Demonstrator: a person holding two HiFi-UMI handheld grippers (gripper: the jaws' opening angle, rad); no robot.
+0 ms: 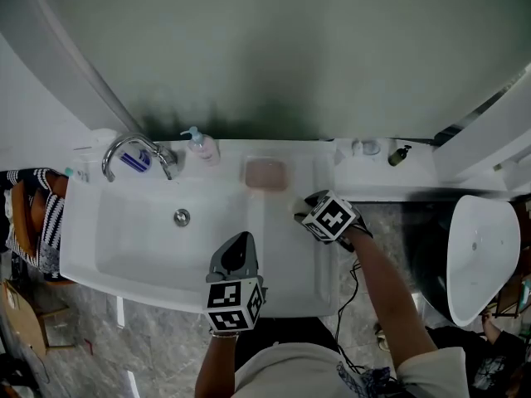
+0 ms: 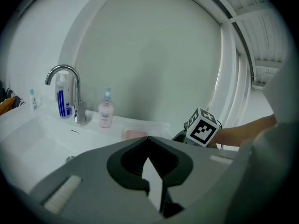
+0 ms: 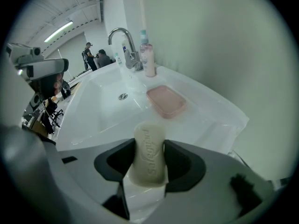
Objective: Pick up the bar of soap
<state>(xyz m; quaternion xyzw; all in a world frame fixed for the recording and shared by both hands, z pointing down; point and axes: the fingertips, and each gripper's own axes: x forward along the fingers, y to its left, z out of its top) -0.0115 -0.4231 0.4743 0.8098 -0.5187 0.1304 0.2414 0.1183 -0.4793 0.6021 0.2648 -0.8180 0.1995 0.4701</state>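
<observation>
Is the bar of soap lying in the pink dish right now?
No, the pink dish is empty, and the bar of soap stands clamped between the jaws of the right tool.

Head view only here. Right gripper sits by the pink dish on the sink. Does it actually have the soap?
Observer: Yes. In the right gripper view, the right gripper is shut on the bar of soap, which stands on end between the jaws.
Operator: Is the dish empty then?
Observer: Empty. The soap dish lies on the sink ledge beyond the bar, not touching it.
Operator: And the left one?
Observer: In its own view, the left gripper is shut, with nothing between the jaws.
</observation>
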